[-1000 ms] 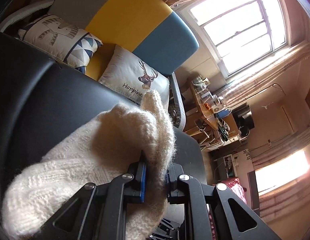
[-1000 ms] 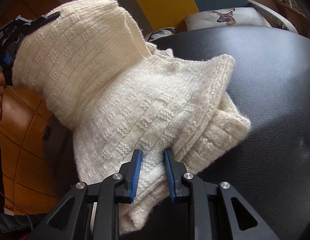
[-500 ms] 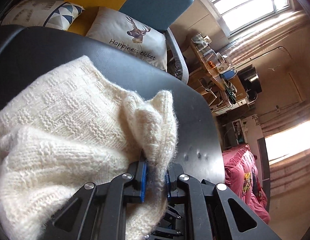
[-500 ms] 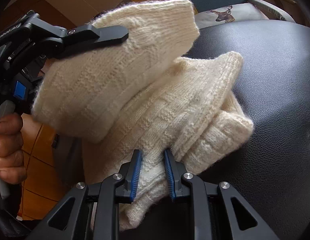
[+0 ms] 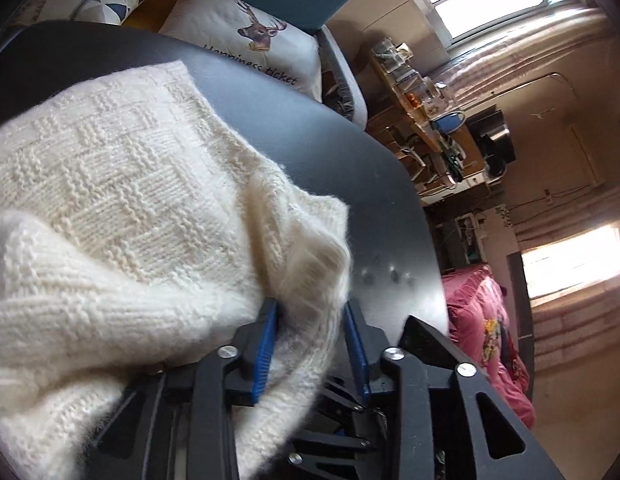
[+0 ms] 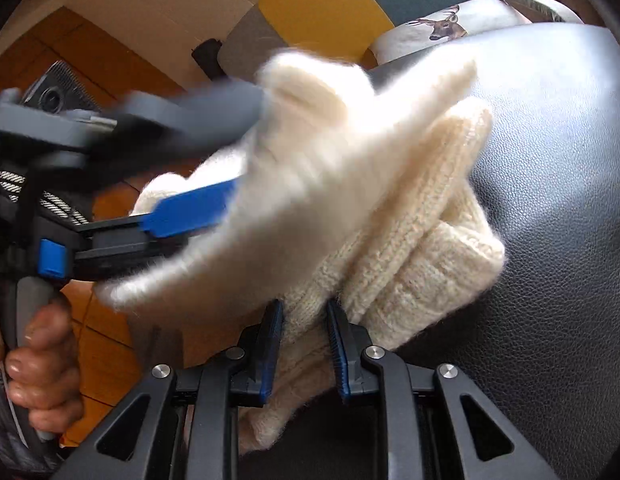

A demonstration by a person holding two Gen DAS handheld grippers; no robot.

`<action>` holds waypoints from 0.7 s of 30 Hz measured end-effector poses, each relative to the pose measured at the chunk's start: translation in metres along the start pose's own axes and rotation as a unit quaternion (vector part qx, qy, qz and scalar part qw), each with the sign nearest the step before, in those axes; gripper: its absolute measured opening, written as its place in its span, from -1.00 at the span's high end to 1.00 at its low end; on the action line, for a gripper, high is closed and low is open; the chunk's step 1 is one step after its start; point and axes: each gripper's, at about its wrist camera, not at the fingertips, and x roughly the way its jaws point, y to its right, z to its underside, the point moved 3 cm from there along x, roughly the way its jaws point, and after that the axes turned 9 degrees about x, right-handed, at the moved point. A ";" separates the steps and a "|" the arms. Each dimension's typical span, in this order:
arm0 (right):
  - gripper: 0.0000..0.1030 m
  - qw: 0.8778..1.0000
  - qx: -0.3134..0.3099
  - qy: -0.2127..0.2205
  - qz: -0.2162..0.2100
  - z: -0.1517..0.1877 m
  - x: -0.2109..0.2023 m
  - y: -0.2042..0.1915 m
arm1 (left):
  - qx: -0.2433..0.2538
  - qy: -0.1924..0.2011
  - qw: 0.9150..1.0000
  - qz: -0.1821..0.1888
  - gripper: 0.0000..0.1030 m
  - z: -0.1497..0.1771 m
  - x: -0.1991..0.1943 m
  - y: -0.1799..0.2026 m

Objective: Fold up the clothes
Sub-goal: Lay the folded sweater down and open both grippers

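Comparing with a moment ago, my left claw (image 5: 312,344) has spread wider, letting the sweater (image 5: 109,200) flap drop onto the desk (image 5: 310,128). My right claw (image 6: 303,344) stays clenched on the knit's edge; this fold looks nearly laid.

Both tools share one build: the right tool (image 6: 302,354) and left tool (image 5: 312,344) have matte black linkage arms with triangular cut-outs, silver screw heads and ribbed blue pads, while the bare-skinned left hand (image 6: 39,364) grips a grey handle below a blue button.

left tool (image 5: 310,344) parted, right tool (image 6: 303,348) clamped
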 end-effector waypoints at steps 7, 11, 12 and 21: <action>0.53 0.999 -0.014 0.014 0.037 0.020 -0.025 -0.002 | -0.001 0.039 0.997 0.064 0.03 -0.011 -0.084 -0.005; 0.44 0.996 -0.067 0.034 0.053 0.038 -0.056 -0.022 | 0.002 0.118 0.992 -0.042 -0.24 -0.022 -0.153 -0.059; 0.43 0.995 -0.080 0.041 0.046 0.040 -0.064 -0.030 | -0.007 0.126 0.991 -0.051 -0.24 -0.019 -0.165 -0.075; 0.05 0.985 -0.170 -0.022 -0.026 0.026 -0.054 -0.146 | -0.018 0.137 0.988 -0.070 -0.27 0.012 -0.190 -0.141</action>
